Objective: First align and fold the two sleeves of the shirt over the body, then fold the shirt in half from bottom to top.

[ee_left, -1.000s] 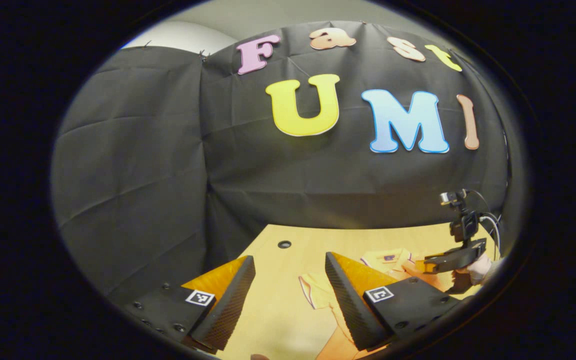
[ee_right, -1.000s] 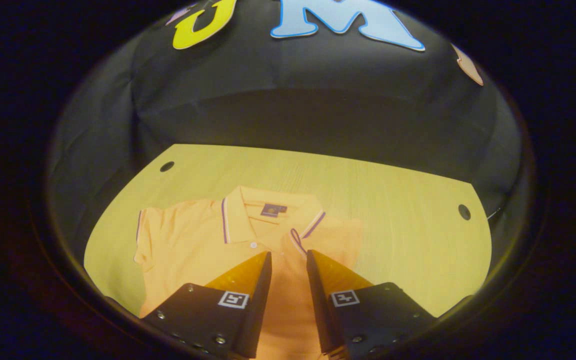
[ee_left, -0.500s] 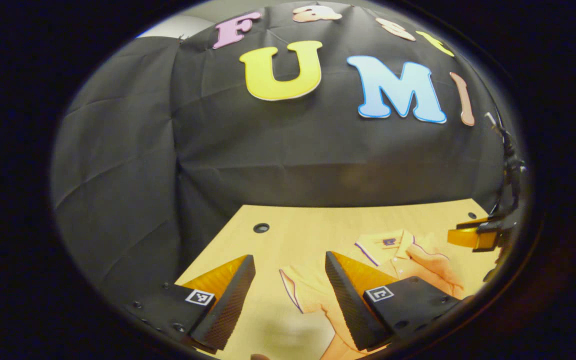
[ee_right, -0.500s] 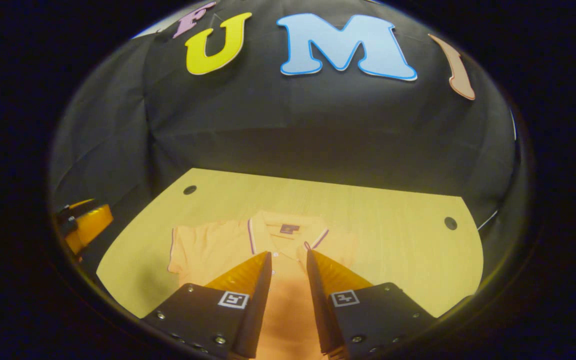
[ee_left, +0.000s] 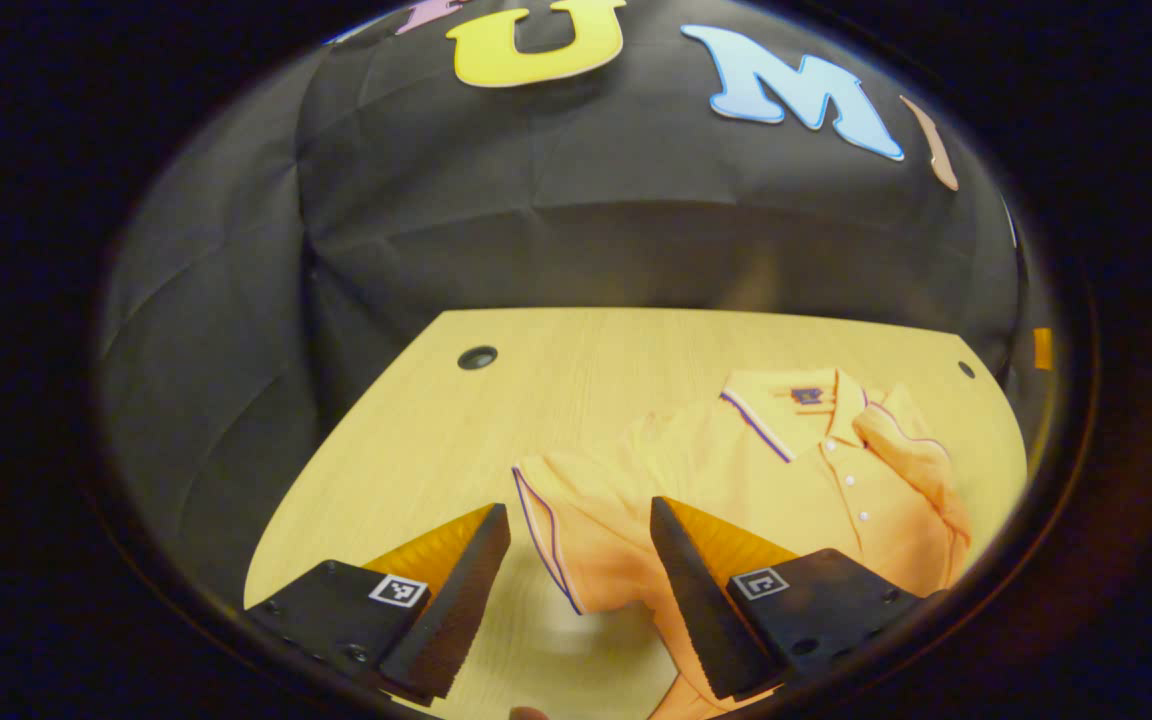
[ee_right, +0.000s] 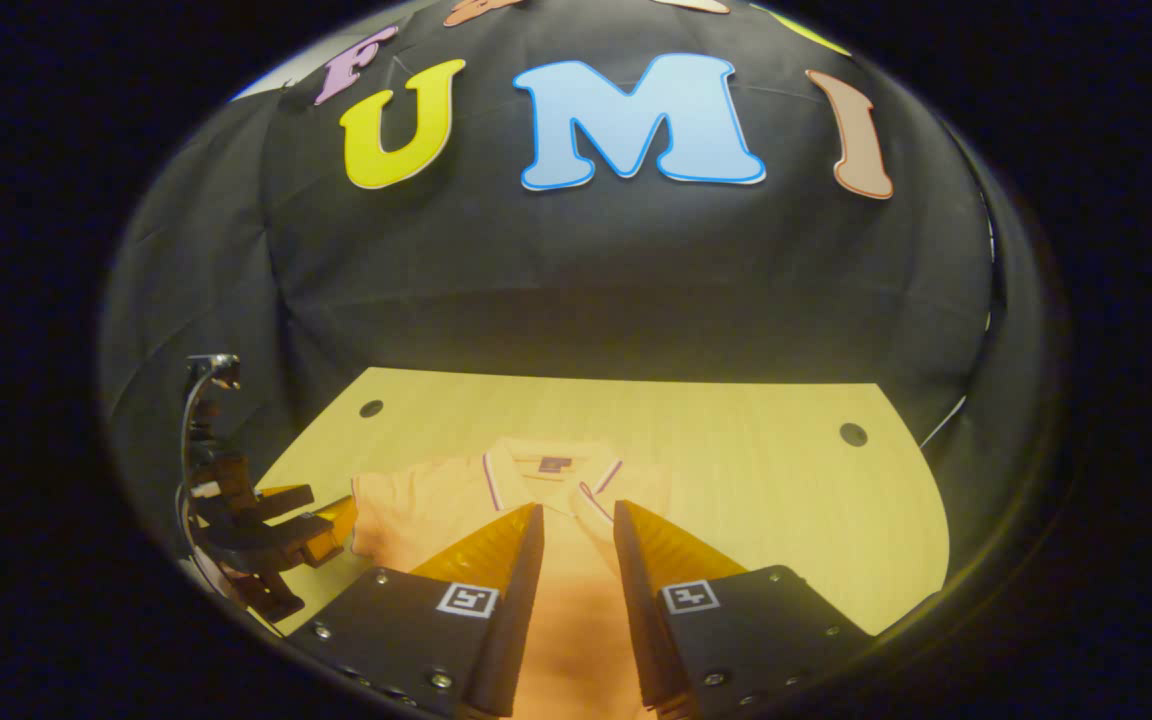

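left tongs [ee_left: 576,580] spread wide, nothing between the fingers, hanging over the wooden table [ee_left: 576,370] right at the trimmed hem of the orange polo shirt's [ee_left: 736,470] near sleeve [ee_left: 576,530]. can't tell if actually touching the cloth or just above it. shirt lying flat, face up, collar [ee_left: 796,395] pointing toward the black cloth wall [ee_left: 576,220], button placket visible down the front. far sleeve [ee_left: 911,450] already folded over the chest, its striped edge running diagonally next to the buttons. two round holes in the tabletop, one near the back left corner [ee_left: 477,357], one at the back right [ee_left: 965,368]. right tongs [ee_right: 576,560] set to a narrow gap, gripping nothing, held up over the middle of the shirt [ee_right: 416,500] with the collar [ee_right: 551,470] just past the tips. same shirt looks smaller and farther off from over there, sitting toward the left-centre of the table [ee_right: 736,470], plenty of bare wood on the right side. left tongs [ee_right: 311,520] also visible from the right gripper view, way over on the left by the spread-out sleeve [ee_right: 386,515], with cabling and a mount sticking up above them.
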